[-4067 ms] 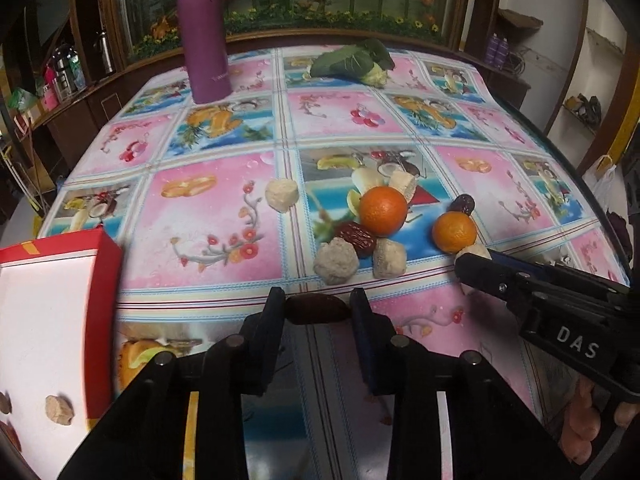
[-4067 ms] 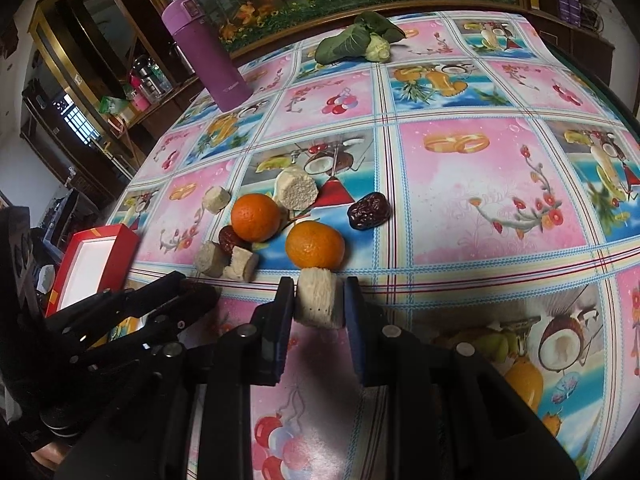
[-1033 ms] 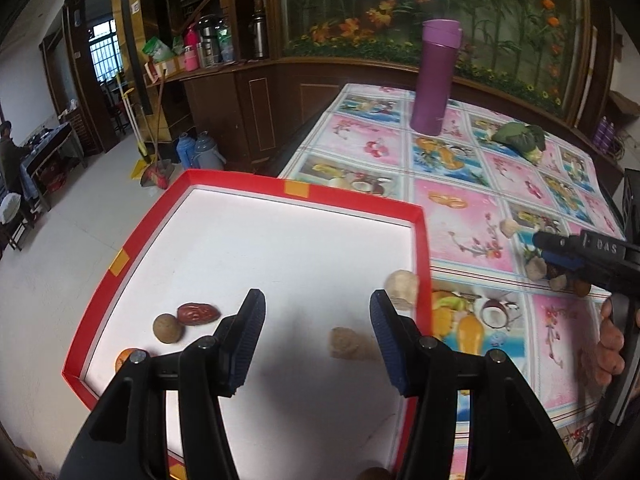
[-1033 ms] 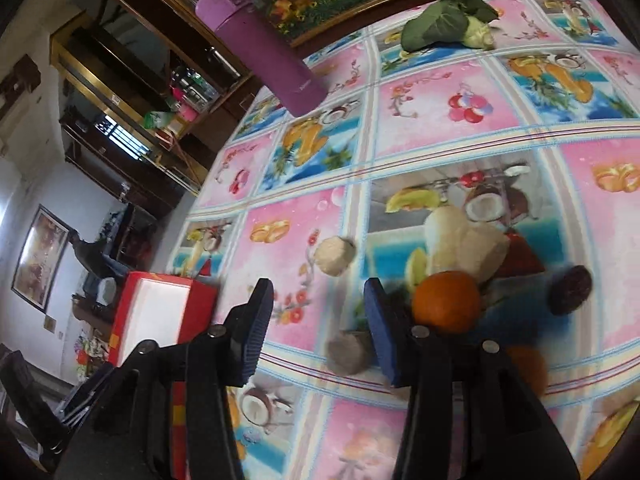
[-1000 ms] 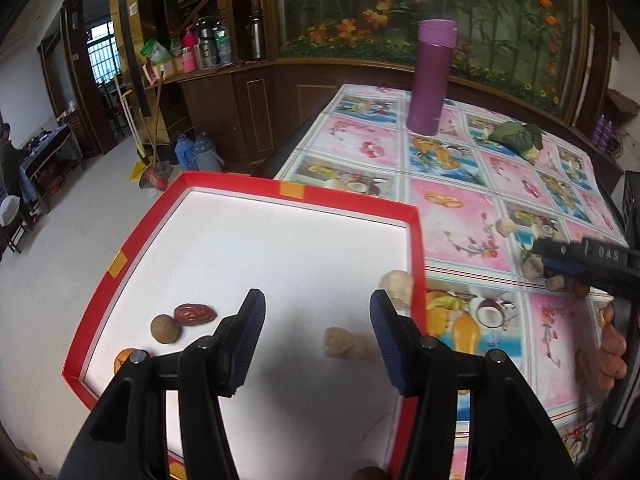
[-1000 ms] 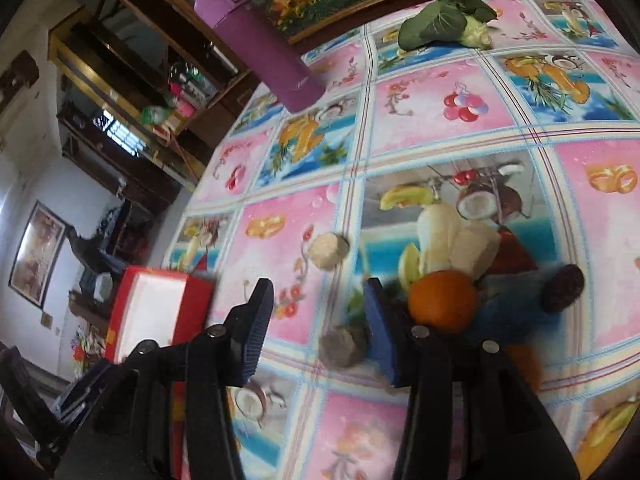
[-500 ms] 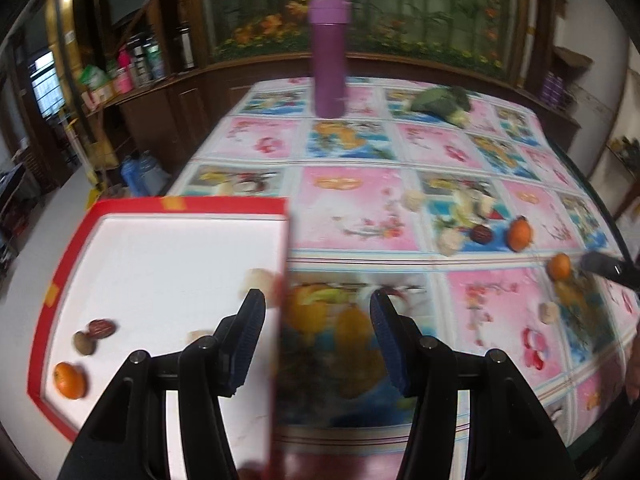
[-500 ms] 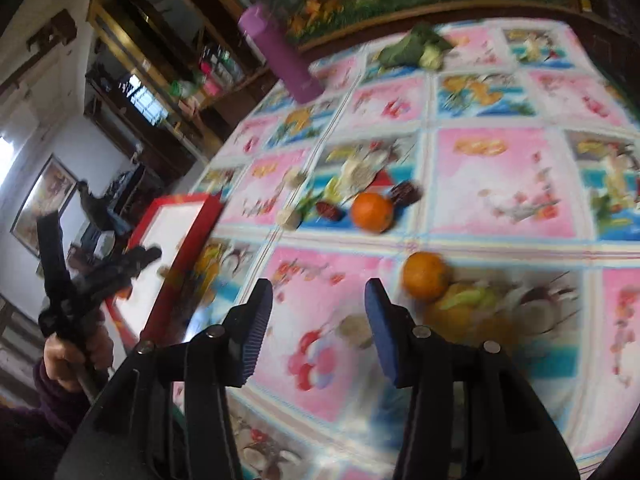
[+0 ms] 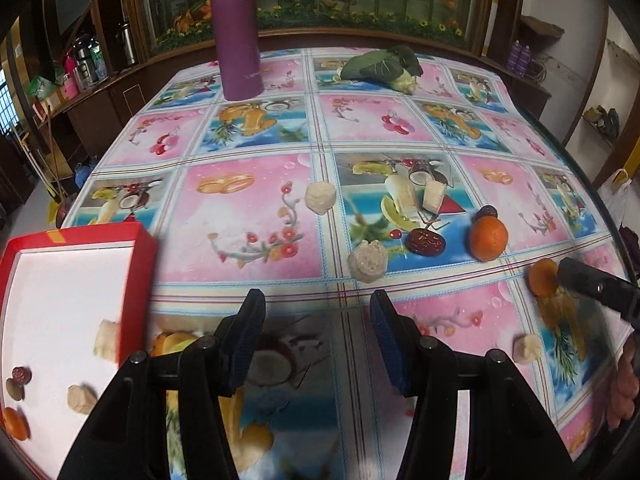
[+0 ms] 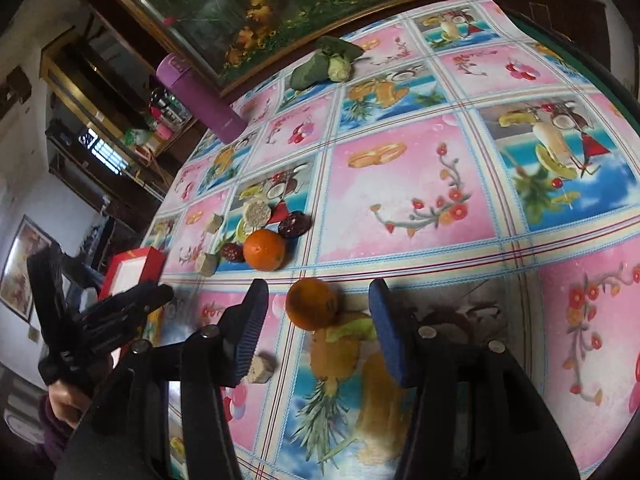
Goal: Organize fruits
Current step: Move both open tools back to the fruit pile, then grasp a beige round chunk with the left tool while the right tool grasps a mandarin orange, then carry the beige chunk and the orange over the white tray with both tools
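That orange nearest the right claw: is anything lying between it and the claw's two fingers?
No. In the right wrist view the orange sits inside the open right gripper, only bare tablecloth around it.

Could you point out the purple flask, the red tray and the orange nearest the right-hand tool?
purple flask (image 9: 240,40), left wrist view, middle of its body.
red tray (image 9: 138,276), left wrist view, right wall.
orange (image 10: 312,304), right wrist view, its middle.

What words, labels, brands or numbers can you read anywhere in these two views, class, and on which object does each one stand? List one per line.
Purple flask: a small pale brand mark low on its side, too small and blurred to read.
Bottles on the side counter: labels too small to read.
Fruit-print tablecloth: pictures only, no lettering visible.
Red tray: no text visible.
Neither hand-held gripper shows a readable mark in these views.
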